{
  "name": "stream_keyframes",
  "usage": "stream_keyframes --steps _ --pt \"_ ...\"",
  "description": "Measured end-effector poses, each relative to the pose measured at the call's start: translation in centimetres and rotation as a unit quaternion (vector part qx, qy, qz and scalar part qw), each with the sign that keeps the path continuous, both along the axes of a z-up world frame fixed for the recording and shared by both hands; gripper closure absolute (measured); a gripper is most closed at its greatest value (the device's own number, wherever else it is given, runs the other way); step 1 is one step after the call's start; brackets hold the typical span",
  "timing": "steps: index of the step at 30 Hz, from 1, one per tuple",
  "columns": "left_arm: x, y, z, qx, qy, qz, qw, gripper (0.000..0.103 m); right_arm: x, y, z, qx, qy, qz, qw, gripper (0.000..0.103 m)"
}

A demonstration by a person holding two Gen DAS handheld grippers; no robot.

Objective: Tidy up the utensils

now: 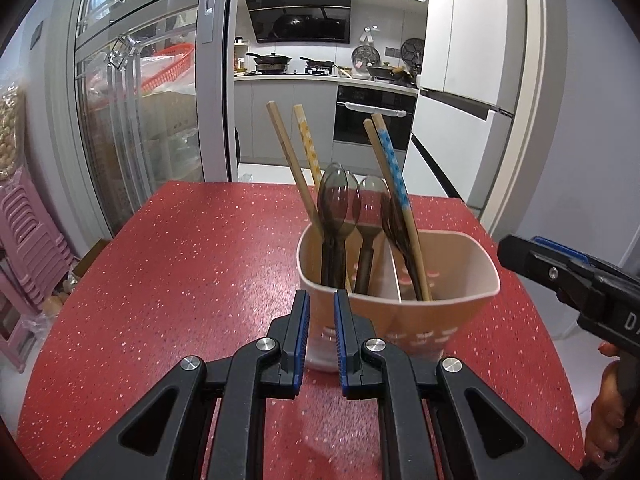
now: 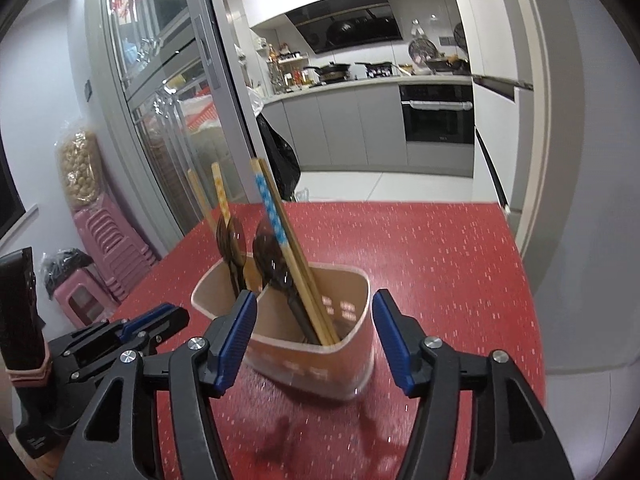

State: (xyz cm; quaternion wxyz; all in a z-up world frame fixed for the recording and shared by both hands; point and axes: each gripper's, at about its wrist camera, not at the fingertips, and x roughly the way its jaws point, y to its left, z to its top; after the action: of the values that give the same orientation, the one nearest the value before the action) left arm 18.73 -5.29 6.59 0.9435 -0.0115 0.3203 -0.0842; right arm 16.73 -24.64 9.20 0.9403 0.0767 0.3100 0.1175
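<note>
A tan utensil holder point(image 1: 400, 312) point(image 2: 320, 356) with a middle divider stands on the red table point(image 1: 180, 280) point(image 2: 440, 260). It holds dark smoky spoons point(image 1: 336, 204) point(image 2: 272, 256) and chopsticks, a blue-dotted pair point(image 1: 394, 172) point(image 2: 272, 208) and a yellow-dotted pair point(image 1: 308, 144) point(image 2: 220, 192). My left gripper point(image 1: 322, 304) hovers just in front of the holder's near left corner, its jaws a narrow gap apart and empty. My right gripper point(image 2: 314, 308) is wide open and empty, its jaws either side of the holder's near end. The right gripper also shows in the left wrist view point(image 1: 520, 256).
A glass sliding door point(image 1: 132, 120) and stacked pink stools point(image 1: 28, 240) point(image 2: 112, 248) stand left of the table. The kitchen with oven point(image 1: 374, 120) and fridge point(image 1: 460, 100) lies beyond the table's far edge. The left gripper shows in the right wrist view point(image 2: 160, 316).
</note>
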Motion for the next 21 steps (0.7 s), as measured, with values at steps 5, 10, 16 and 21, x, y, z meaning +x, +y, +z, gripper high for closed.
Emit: stream_keyframes --steps 5,10,16,21 --pt "-1.4 0.3 -0.4 0.004 0.006 -0.007 0.9999 0.037 -1.9 -0.2 -1.1 -0.001 0.025 -0.013 1.0 0.038" --pt "-3.5 0.7 -0.2 0.003 -0.016 0.003 0.9999 0.0 -3.5 -0.5 -1.9 0.0 0.044 -0.026 0.999 0.037" --pt "-4.8 1.1 -0.9 0.005 -0.006 0.002 1.0 0.0 -4.9 -0.5 -2.6 -0.006 0.058 -0.04 0.997 0.037" --pt "-5.6 2.1 -1.7 0.004 0.011 0.01 0.9999 0.0 -6.3 -0.1 -3.0 -0.025 0.058 -0.054 0.997 0.032"
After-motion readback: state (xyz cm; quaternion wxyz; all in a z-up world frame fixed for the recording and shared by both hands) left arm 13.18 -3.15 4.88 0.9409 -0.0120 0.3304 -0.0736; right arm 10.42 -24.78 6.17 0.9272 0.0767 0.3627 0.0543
